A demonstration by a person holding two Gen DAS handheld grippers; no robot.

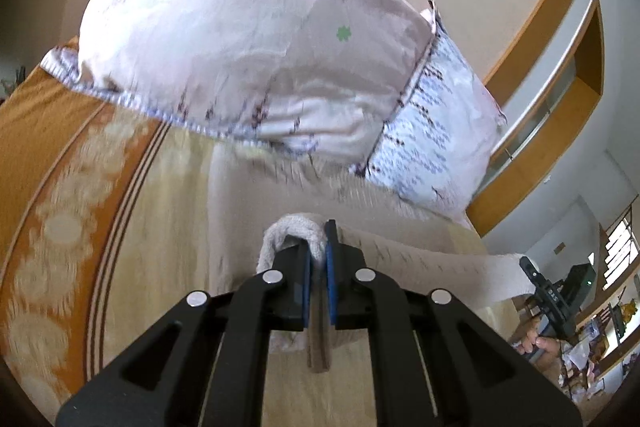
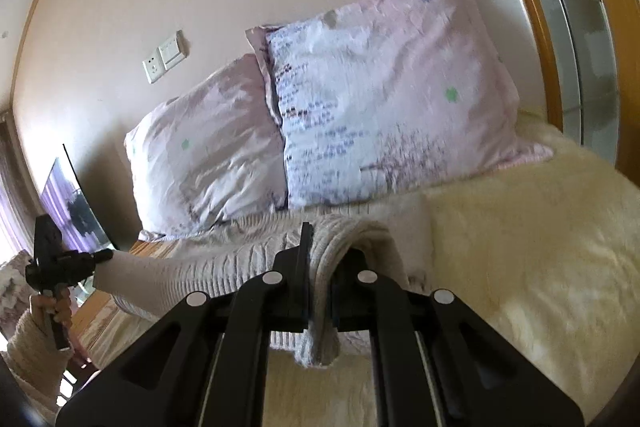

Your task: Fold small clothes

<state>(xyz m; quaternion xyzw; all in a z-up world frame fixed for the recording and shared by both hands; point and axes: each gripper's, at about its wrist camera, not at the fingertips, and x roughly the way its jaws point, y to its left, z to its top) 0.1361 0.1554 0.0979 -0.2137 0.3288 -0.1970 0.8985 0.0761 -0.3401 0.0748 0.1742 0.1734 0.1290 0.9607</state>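
Note:
A small beige ribbed knit garment (image 1: pixel 400 247) is stretched above the bed between my two grippers. My left gripper (image 1: pixel 318 255) is shut on one end of it, with a thick fold of knit bunched over its left finger. My right gripper (image 2: pixel 320 267) is shut on the other end (image 2: pixel 348 239), the knit draped over its fingers and hanging below them. In the right wrist view the garment (image 2: pixel 224 263) runs left to my left gripper (image 2: pixel 100 257). In the left wrist view it runs right to my right gripper (image 1: pixel 528 267).
Two pink floral pillows (image 1: pixel 240 39) (image 2: pixel 384 95) lean against the wall at the head of the bed. An orange and cream patterned bedspread (image 1: pixel 68 211) and a cream fluffy blanket (image 2: pixel 540 247) cover the bed. A wooden headboard frame (image 1: pixel 552 123) stands at the right.

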